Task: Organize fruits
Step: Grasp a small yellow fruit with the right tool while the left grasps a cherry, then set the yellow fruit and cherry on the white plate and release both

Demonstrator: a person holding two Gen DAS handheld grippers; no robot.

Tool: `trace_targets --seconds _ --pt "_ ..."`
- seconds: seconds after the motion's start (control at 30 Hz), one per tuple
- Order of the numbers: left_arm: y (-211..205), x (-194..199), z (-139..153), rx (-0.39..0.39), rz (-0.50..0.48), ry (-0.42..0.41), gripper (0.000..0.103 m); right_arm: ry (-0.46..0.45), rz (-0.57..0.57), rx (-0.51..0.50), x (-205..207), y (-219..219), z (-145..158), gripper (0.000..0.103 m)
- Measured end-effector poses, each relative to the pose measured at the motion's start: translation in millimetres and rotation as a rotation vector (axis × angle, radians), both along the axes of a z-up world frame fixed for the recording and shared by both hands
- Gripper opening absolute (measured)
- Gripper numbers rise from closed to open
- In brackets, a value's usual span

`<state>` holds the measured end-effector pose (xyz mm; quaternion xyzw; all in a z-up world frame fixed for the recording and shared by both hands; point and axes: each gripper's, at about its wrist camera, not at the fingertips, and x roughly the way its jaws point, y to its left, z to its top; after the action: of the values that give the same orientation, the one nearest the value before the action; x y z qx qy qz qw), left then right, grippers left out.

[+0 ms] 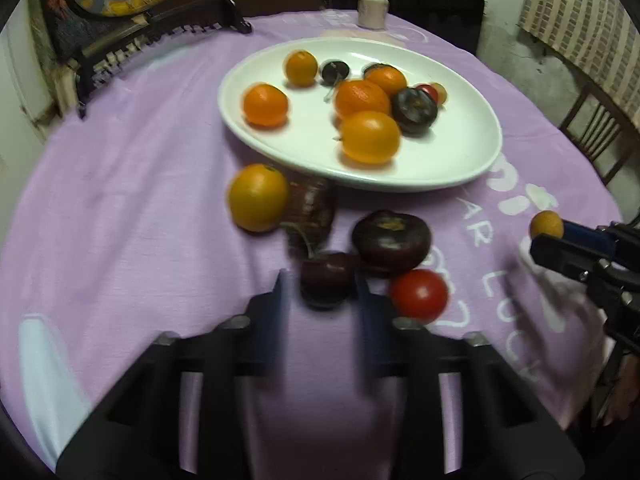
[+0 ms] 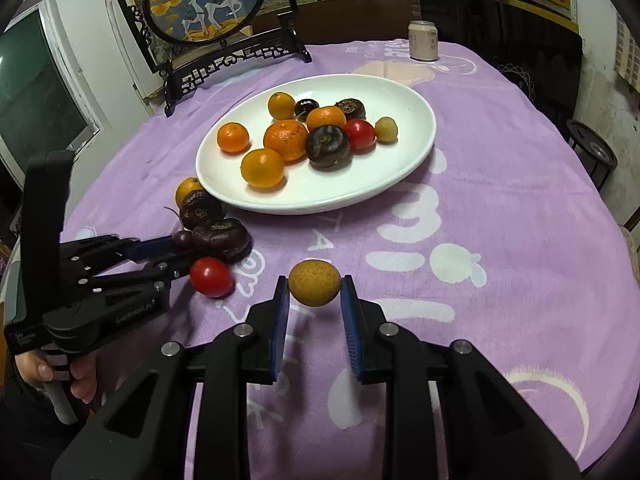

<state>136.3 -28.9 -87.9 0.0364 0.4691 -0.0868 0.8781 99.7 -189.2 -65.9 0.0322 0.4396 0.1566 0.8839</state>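
Note:
A white oval plate (image 1: 472,148) (image 2: 416,148) holds several oranges, dark round fruits, a red tomato and a small tan fruit. In front of it on the purple cloth lie an orange (image 1: 258,197), two dark flat fruits (image 1: 391,240) (image 2: 200,208) and a red tomato (image 1: 419,295) (image 2: 211,277). My left gripper (image 1: 322,284) (image 2: 182,246) is shut on a dark cherry (image 1: 326,278) low over the cloth. My right gripper (image 2: 315,286) (image 1: 546,236) is shut on a small tan longan (image 2: 315,282) (image 1: 547,224).
A drink can (image 2: 423,40) (image 1: 373,10) stands at the table's far edge. A carved black stand with a round deer painting (image 2: 204,0) stands at the back left. Chairs (image 1: 596,132) ring the round table. Printed purple cloth (image 2: 500,200) lies to the right of the plate.

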Motion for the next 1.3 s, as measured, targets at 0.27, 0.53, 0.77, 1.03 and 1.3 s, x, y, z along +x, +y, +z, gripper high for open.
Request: trace_targets --seconds 0.27,0.53,0.77,1.03,1.3 --pt "9.8 -19.0 20.2 -0.054 0.001 -0.048 0.031 -0.015 0.011 0.009 -2.6 1.4 5.0 0.026" --pt "15.8 -35.3 43.8 -0.094 -0.027 -0.095 0.031 -0.032 0.028 0.004 -2.6 9.5 11.6 0.026" --pt "9.7 -6.7 61.3 -0.091 -0.055 -0.105 0.031 -0.063 0.036 -0.009 22.5 12.5 26.8 0.026" --pt "-1.4 88.4 73.2 -0.037 0.004 -0.099 0.031 -0.082 -0.027 -0.026 95.7 5.1 34.2 0.026" --pt "-3.8 137.6 55.6 -0.060 0.039 -0.056 0.031 -0.043 -0.059 -0.018 147.4 -1.9 17.0 0.026"
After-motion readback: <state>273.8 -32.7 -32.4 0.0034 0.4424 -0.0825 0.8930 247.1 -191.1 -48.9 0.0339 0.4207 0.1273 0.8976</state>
